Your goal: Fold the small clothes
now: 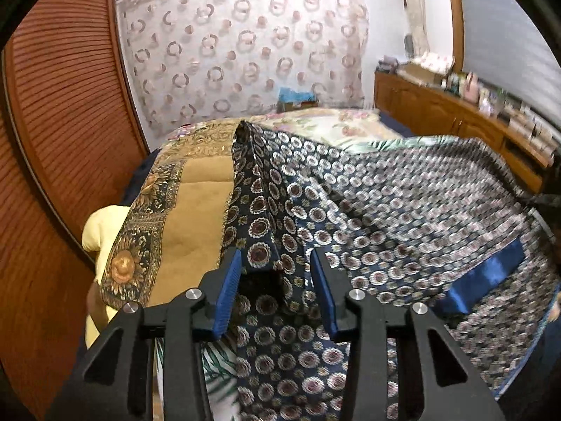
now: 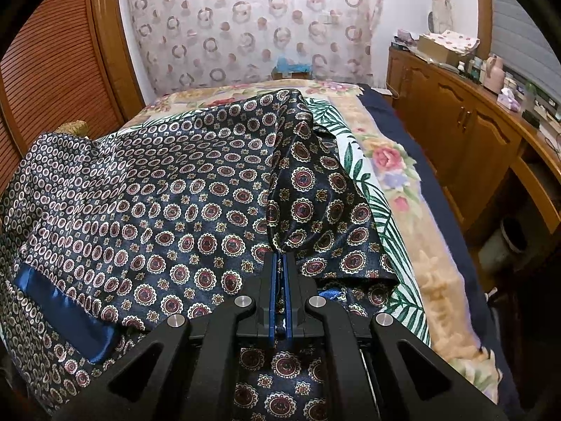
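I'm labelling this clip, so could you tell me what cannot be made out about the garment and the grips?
- Navy patterned garment: its type and full outline; both views cut it off at the bottom edge.
- Left gripper: jaws apart, cloth between them; whether cloth touches the pads is hidden.
- Garment's right half, left wrist view: motion blur smears the pattern.
- Items on the wooden cabinet: too small to identify.

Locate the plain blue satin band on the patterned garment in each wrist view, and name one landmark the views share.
Left wrist view: the plain blue satin band lies at lower right, right of the open left tongs.
Right wrist view: the band lies at lower left, left of the right tongs shut on the navy medallion-print satin garment.
Shared landmark: the ring-patterned sheer curtain on the far wall.
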{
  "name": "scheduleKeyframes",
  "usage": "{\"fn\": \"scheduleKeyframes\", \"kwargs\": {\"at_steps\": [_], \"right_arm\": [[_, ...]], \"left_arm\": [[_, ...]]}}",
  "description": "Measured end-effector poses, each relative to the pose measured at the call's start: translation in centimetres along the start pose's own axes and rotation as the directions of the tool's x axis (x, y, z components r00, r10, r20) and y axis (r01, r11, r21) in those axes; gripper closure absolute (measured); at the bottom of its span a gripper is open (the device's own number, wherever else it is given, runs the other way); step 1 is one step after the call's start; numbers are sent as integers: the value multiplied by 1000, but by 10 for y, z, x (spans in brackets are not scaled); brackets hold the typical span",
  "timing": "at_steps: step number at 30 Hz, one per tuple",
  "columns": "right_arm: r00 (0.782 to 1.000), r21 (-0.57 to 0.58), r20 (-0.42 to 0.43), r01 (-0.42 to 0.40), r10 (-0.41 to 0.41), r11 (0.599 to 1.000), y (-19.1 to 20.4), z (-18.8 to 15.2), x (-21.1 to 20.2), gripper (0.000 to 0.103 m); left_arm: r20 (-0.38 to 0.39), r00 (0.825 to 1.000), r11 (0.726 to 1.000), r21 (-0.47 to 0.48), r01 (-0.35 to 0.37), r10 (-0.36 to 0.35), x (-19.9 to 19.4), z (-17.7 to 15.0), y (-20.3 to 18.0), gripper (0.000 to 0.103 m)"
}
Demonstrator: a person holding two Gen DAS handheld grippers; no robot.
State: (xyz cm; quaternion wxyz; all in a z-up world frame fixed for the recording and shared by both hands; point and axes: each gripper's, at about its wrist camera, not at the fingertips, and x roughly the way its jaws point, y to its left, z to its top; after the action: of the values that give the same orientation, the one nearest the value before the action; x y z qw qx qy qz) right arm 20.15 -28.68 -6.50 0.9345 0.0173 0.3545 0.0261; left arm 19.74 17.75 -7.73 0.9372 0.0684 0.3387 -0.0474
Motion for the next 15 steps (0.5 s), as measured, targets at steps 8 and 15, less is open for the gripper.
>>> {"fn": "scheduleKeyframes", "kwargs": {"at_steps": [8,15], "right_arm": [[1000,-5,1,4,-4,1000,0,0,0,100],[1000,-14,3,7,-7,1000,0,1,0,100]], "left_arm": [[-36,995,993,69,-91,94,21,2,-1,99],[72,997,999,31,-13,11,-22,22,-7,101]]}}
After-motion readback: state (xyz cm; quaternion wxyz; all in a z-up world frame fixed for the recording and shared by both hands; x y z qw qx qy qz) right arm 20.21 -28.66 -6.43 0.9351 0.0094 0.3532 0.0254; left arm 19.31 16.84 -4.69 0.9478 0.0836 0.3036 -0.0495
